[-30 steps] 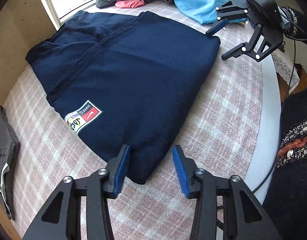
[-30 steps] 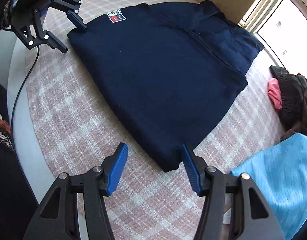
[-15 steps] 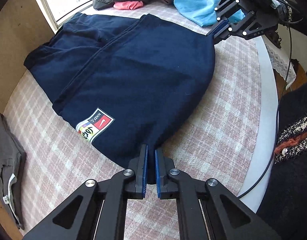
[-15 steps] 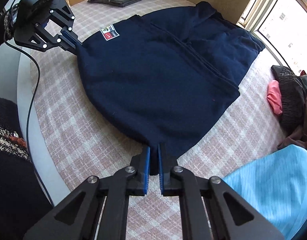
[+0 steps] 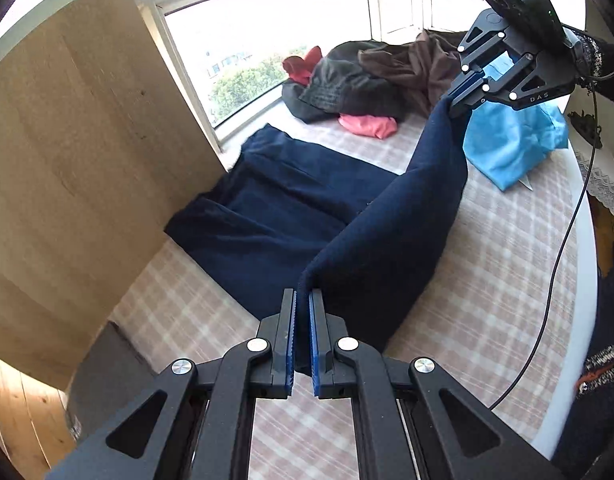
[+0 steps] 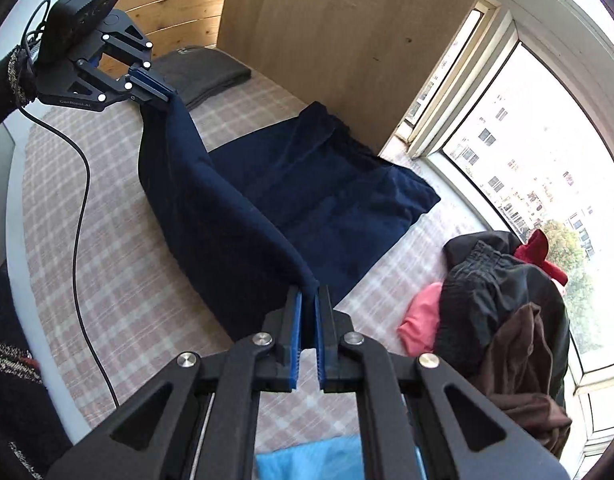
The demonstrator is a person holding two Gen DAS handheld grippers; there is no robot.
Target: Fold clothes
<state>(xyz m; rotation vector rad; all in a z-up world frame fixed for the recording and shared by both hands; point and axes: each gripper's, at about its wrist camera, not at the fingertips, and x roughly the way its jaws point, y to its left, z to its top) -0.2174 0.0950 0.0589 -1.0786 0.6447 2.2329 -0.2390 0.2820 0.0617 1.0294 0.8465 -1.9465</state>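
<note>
Your left gripper: pinching one lifted corner of the navy garment. Your right gripper: pinching the other corner. Garment: near edge raised between them, far half flat on the checked tablecloth. Beside it: clothes pile.

the right gripper carries white letters "das" on its black body; the left gripper carries "genrobot.ai".

Home room, bay window facing apartment blocks, checked tablecloth, heaped clothes
</note>
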